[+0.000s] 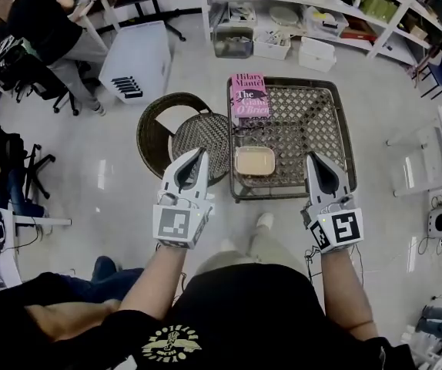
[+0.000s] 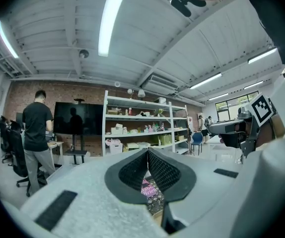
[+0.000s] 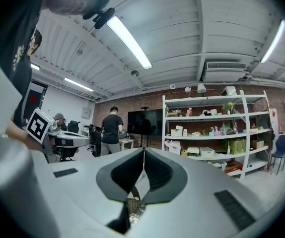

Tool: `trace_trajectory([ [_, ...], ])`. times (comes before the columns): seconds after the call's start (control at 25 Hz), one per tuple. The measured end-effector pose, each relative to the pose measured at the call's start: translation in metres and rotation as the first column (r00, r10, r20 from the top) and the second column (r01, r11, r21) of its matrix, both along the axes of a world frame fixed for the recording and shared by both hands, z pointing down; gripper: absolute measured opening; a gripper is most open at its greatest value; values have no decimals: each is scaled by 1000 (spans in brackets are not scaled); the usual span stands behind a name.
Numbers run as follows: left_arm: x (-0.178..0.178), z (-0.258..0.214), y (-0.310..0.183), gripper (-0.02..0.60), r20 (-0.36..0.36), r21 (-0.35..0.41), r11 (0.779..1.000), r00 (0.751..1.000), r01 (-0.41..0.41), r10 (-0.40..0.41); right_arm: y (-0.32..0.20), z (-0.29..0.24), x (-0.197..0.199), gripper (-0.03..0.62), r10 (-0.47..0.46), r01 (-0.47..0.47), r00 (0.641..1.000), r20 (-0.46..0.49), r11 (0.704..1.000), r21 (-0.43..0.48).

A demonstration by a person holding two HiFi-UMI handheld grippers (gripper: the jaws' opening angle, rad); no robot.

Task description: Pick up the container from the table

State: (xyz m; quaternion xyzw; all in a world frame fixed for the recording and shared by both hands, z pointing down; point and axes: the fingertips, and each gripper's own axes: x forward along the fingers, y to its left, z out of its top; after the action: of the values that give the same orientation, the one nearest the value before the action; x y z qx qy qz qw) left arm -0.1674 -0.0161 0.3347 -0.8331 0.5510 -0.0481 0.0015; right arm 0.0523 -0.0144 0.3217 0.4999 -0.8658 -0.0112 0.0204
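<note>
We're looking at a lab-style workroom: white shelves (image 3: 201, 135) are carrying bins (image 3: 177, 133) and bottles (image 3: 215, 131), a dark screen (image 2: 78, 118) is standing against a brick wall (image 2: 13, 95), a person (image 1: 42, 20) is working at a desk (image 1: 88, 2).

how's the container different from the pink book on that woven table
Colour: the container is plain cream, while the book is pink with printed lettering. Shape: the container has rounded corners and a raised rim, while the book is flat with square corners. Place: the container sits at the near edge of the table, the book at its far left corner. Both lie flat on the woven top, apart from each other.
</note>
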Motion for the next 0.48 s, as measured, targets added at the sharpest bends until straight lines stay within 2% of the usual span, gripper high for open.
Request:
trace_trajectory([
  [0.48,27,17,-48,9,23,-35,999,1000,14,-14,-53,22,22,12,-19,19,1000,10,999,-37],
])
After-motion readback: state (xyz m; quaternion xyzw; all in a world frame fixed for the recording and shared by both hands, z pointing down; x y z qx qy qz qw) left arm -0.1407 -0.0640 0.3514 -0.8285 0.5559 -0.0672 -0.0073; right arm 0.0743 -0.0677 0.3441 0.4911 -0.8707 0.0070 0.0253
